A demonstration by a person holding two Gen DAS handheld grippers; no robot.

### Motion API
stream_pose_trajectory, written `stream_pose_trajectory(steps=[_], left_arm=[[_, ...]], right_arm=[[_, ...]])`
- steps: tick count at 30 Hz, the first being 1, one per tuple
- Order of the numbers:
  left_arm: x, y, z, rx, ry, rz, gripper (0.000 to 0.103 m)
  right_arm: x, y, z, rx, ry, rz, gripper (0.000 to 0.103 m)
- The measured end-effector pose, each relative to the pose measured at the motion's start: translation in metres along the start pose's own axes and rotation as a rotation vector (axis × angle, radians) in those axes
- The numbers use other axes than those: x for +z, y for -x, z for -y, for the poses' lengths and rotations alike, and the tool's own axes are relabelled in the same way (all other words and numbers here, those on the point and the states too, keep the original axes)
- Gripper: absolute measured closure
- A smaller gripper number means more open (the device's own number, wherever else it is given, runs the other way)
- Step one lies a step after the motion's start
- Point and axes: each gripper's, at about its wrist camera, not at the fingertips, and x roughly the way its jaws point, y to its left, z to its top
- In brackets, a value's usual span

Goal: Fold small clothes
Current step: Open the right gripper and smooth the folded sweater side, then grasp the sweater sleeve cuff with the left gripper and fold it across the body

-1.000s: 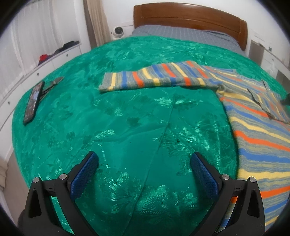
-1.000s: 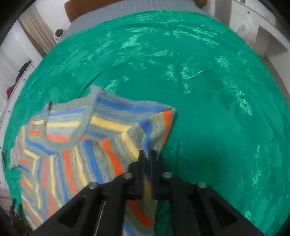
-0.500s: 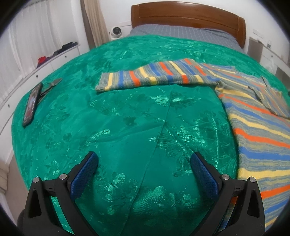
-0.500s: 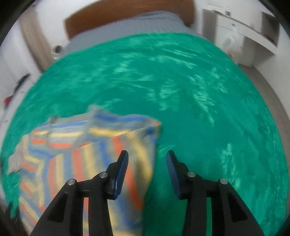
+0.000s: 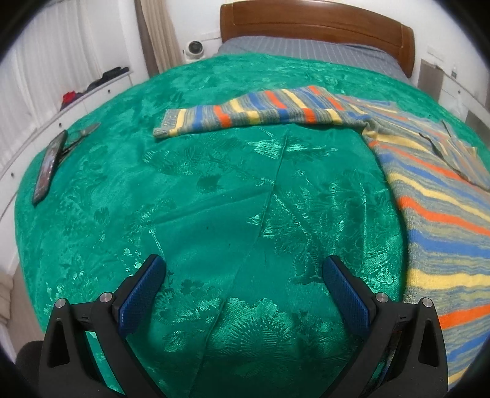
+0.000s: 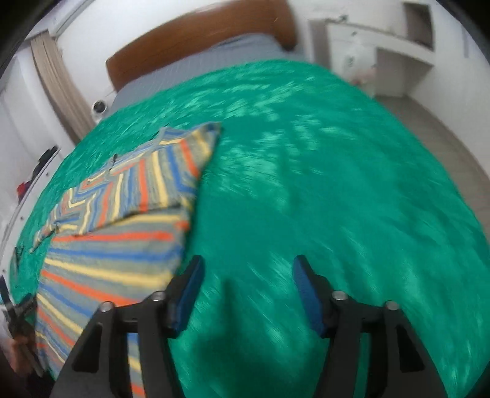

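R gripper (image 6: 246,294): sleeve released within last sec, jaws now apart over green bedspread (image 6: 321,183). Striped sweater (image 6: 122,232) flat on bed, R sleeve folded across chest. L gripper (image 5: 243,294) apart, empty; L sleeve (image 5: 260,110) judged next.

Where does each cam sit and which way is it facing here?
Left wrist: behind the open left claw, low over the green bedspread, facing the headboard; striped sweater at right, sleeve ahead.
Right wrist: behind the open right claw, blurred, facing the headboard; sweater at left.
Shared: sweater, bedspread, headboard.
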Motion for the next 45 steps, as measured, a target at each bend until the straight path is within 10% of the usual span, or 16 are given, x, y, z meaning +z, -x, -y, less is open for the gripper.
stream_pose_trajectory(steps=[14, 20, 29, 32, 34, 35, 45], left_arm=[[0.007, 0.012, -0.012, -0.113, -0.01, -0.069, 0.0], [0.082, 0.006, -0.061, -0.224, 0.146, -0.07, 0.0], [0.159, -0.093, -0.113, -0.141, 0.316, -0.218, 0.003], [0.157, -0.11, -0.105, -0.161, 0.339, -0.255, 0.03], [0.155, -0.11, -0.095, -0.154, 0.319, -0.253, 0.084], [0.157, -0.107, -0.091, -0.152, 0.305, -0.24, 0.094], [0.228, 0.036, 0.076, -0.296, -0.125, 0.119, 0.095]], right_arm=[[-0.049, -0.012, 0.03, -0.051, -0.012, 0.075, 0.015], [-0.053, -0.013, 0.03, -0.05, -0.004, 0.091, 0.013], [-0.058, -0.011, 0.026, -0.07, 0.012, 0.115, 0.013], [-0.058, -0.013, 0.025, -0.079, 0.019, 0.114, 0.013], [-0.058, -0.013, 0.024, -0.084, 0.022, 0.116, 0.012], [-0.058, -0.013, 0.024, -0.085, 0.022, 0.116, 0.012], [-0.059, -0.013, 0.023, -0.086, 0.022, 0.12, 0.012]])
